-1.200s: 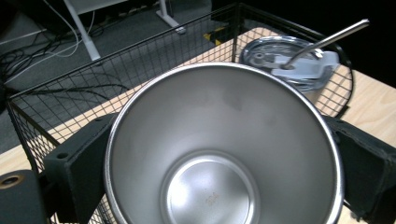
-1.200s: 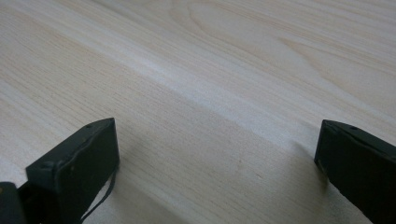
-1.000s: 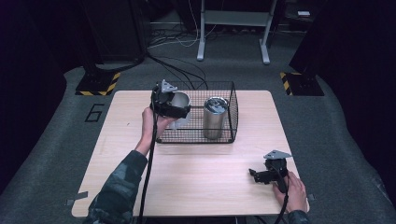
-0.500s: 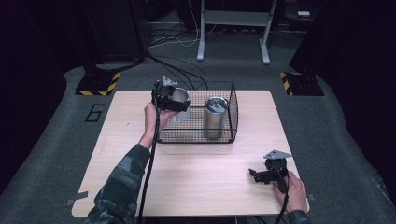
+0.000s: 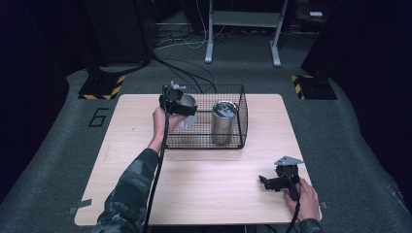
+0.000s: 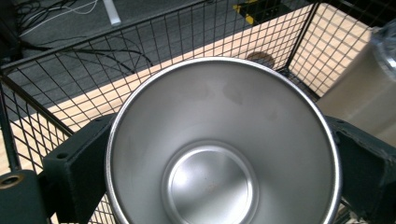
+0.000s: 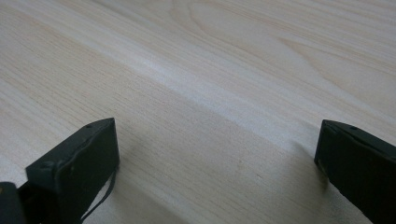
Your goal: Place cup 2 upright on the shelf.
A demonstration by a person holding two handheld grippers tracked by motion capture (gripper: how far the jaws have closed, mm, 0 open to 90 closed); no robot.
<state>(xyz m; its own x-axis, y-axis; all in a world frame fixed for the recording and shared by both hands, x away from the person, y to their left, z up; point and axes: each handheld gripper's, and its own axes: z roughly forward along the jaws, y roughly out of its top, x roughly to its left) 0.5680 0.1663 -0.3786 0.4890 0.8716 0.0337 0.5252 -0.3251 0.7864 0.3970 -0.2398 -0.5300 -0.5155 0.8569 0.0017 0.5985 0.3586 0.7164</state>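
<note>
**Steel cup held over the wire basket, second tumbler already inside**

The steel cup (image 6: pixel 223 149) sits between the jaws of the left gripper (image 5: pixel 179 104), one black jaw pressed against each side of its wall, mouth turned toward that gripper's camera so the empty, polished bottom shows. From the high view it hangs at the left end of the black wire basket (image 5: pixel 238 92), at about rim height and partly inside the mesh; whether its base touches the basket floor cannot be told. A taller steel tumbler (image 5: pixel 224 122) stands upright in the right half of the basket, near the cup but apart from it. The basket rests on the far middle of the wooden table (image 5: pixel 204 194).

The right gripper (image 5: pixel 278 182) lies low at the near right corner of the table, jaws spread wide with nothing but bare wood grain between them, the person's right hand (image 5: pixel 303 196) on it.

The risks, as I judge them: the cup wall is smooth and tapered, so a light squeeze could let it slide or rotate in the jaws. The cup is close to the basket's left wall, and a bump on the wire rim could tilt it or shift the unsteadied basket. Released from too high, it could tip and knock the tumbler beside it.
</note>
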